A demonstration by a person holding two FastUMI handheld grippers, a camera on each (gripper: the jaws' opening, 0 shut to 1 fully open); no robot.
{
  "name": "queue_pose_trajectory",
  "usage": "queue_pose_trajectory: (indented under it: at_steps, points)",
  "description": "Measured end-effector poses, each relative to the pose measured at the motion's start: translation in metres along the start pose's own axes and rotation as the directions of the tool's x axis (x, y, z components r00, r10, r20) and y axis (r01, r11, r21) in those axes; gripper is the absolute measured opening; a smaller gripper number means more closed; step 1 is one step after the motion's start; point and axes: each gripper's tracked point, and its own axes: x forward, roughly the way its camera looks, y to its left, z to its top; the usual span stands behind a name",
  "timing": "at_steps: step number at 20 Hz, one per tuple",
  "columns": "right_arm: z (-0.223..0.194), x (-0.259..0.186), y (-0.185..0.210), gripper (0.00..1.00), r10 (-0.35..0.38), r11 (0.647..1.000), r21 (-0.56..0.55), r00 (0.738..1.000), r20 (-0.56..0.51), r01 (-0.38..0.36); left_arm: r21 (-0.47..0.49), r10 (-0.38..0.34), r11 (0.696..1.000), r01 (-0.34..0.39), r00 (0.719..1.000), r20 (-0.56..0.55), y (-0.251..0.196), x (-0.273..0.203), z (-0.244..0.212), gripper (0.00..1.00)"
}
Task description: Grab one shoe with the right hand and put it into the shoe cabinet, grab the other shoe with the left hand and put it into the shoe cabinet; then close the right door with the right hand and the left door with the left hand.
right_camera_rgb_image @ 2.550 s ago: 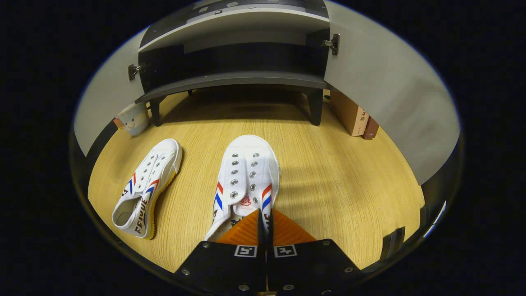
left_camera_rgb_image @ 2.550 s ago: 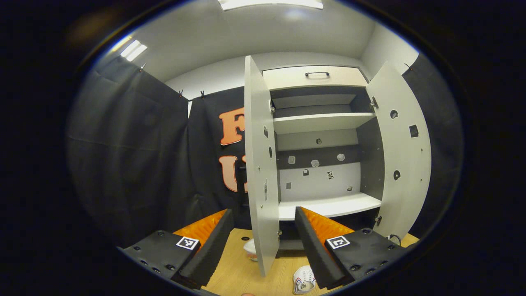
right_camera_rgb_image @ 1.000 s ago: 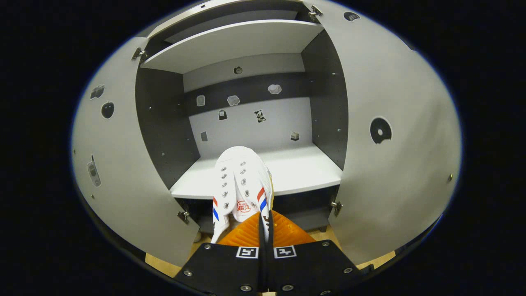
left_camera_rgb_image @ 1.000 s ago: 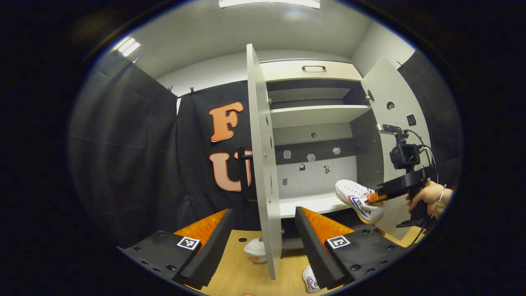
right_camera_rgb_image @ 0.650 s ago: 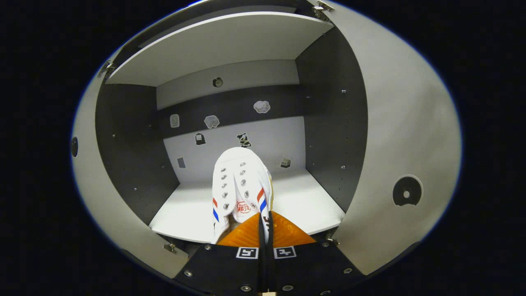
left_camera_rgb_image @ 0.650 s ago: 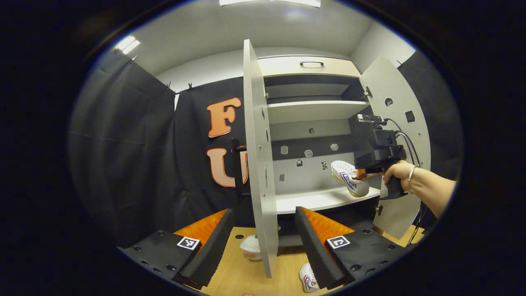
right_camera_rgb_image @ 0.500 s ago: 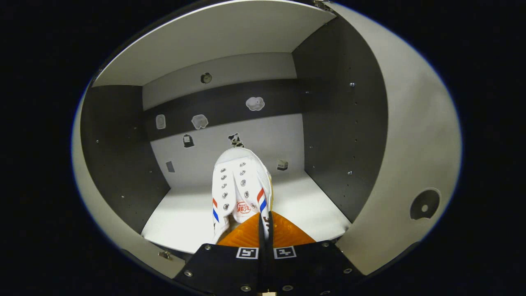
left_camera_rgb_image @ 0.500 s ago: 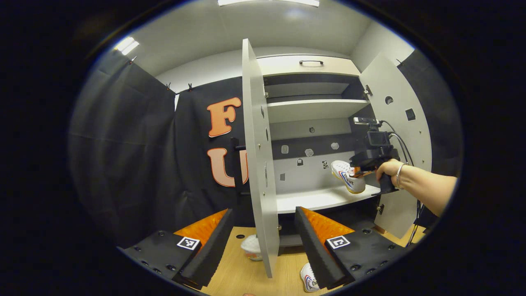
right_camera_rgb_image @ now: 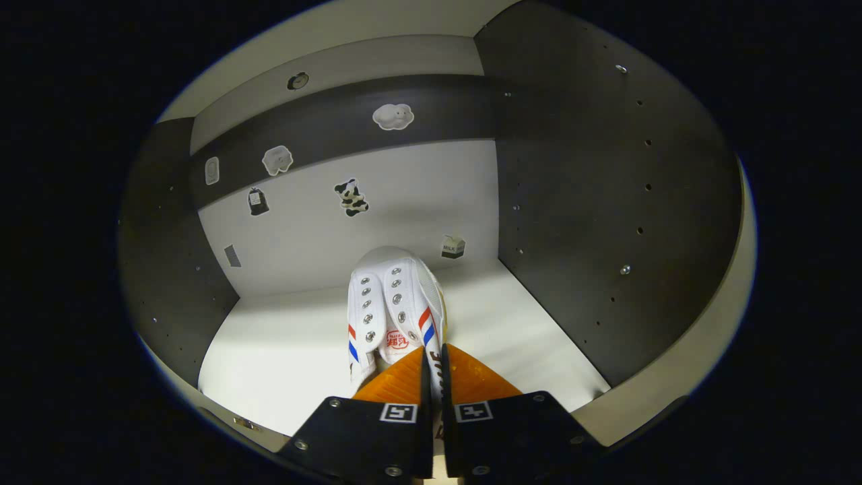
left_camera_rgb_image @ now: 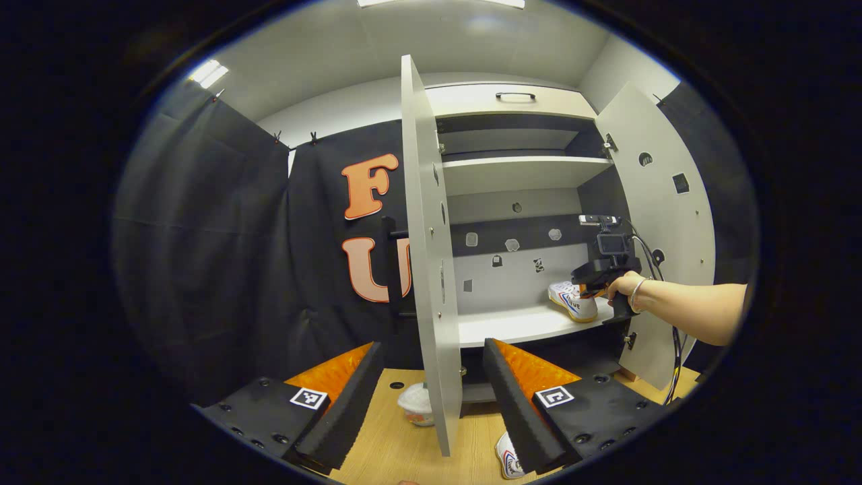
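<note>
The white shoe cabinet stands with its left door and right door open. In the right gripper view my right gripper is shut on the heel wall of a white shoe with red and blue stripes, deep inside the lower compartment and low over the white shelf. From the left gripper view this shoe seems to rest on the shelf, held by the right gripper in a hand. My left gripper hangs open and holds nothing. The other shoe lies on the wooden floor.
A small white plush toy sits on the floor by the left door's foot. Stickers dot the cabinet's back wall. The dark side wall stands close on the right of the held shoe. A drawer with a handle tops the cabinet.
The right gripper has lifted the shoe off the floor, carried it deep into the lower compartment and lowered it to the shelf. The left gripper has barely moved.
</note>
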Motion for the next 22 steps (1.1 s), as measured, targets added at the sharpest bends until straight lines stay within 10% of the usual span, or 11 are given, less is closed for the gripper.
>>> queue_pose_trajectory:
  at_steps: [9, 22]
  points:
    - [0.024, -0.113, 0.011, 0.9, 0.09, 0.994, -0.082, 0.973, 0.214, -0.074, -0.004, -0.04, 0.999, 0.04, 0.999, -0.019, -0.03, -0.005, -0.014, 0.96]
    - [0.005, -0.295, -0.01, 0.93, 0.264, 0.965, -0.111, 0.892, 0.367, -0.24, -0.092, -0.188, 0.982, 0.167, 0.924, -0.333, -0.119, -0.002, -0.186, 0.97]
